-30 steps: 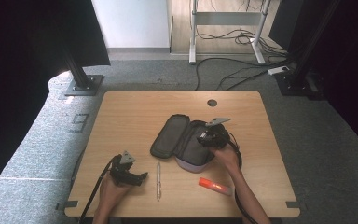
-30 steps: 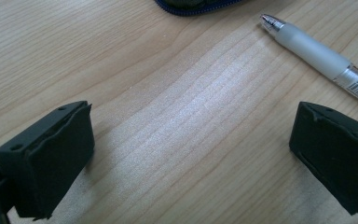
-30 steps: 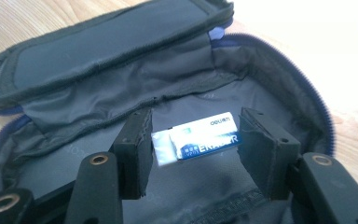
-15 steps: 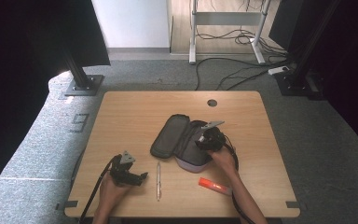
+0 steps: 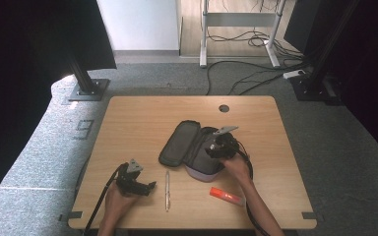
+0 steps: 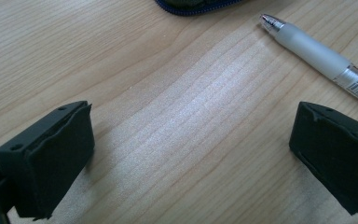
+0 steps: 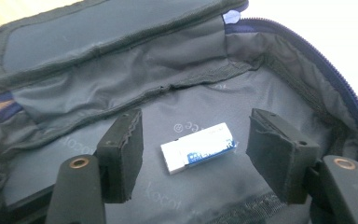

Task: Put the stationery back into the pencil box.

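Observation:
A dark grey pencil case (image 5: 179, 145) lies unzipped in the middle of the wooden table (image 5: 142, 118). My right gripper (image 5: 216, 149) hangs over its open pocket (image 7: 121, 84). A white eraser (image 7: 198, 148) with a blue sleeve lies on the lining between the jaws of my right gripper (image 7: 195, 133). The pads stand apart from it on both sides; the jaws have just been opening. My left gripper (image 5: 145, 188) rests low at the front left. Its jaws spread wide over bare wood in the left gripper view (image 6: 200, 149), with a clear pen (image 6: 317, 53) just beyond the right jaw.
The pen (image 5: 167, 191) lies lengthwise between the two hands. An orange marker (image 5: 226, 196) lies near the front edge by the right forearm. The case's zip edge (image 6: 196, 3) shows ahead of the left gripper. A round cable hole (image 5: 224, 108) sits at the table's back.
My right gripper has shifted slightly left over the case. The left hand and the items on the table stay where they were.

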`<state>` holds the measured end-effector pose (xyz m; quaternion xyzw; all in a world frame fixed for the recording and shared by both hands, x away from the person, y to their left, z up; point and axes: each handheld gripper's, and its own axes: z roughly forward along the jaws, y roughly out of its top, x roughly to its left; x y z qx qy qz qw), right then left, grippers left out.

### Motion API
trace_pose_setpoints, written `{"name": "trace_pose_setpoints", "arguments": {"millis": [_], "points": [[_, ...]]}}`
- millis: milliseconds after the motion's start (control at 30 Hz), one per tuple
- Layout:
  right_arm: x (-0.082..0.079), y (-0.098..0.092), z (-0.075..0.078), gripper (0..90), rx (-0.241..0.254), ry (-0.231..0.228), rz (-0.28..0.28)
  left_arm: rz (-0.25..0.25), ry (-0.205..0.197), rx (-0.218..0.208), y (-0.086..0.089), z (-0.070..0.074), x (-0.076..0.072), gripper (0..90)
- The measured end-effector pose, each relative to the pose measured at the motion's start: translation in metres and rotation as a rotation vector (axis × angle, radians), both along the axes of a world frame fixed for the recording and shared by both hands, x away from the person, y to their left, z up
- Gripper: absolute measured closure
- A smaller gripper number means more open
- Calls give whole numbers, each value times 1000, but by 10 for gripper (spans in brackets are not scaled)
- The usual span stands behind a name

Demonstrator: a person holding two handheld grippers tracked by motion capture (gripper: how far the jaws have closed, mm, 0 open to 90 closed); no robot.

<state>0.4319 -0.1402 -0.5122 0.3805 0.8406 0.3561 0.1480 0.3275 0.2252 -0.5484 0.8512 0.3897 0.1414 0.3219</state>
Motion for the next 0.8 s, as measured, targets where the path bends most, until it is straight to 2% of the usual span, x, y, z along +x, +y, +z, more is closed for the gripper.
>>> {"name": "trace_pose_setpoints", "arguments": {"millis": [467,800], "points": [[-15,-10,16,283,38,-7,33,0,-1,0,0,0,0,0],[-25,-20,25,200,61,-9,22,0,0,0,0,0,0,0]]}}
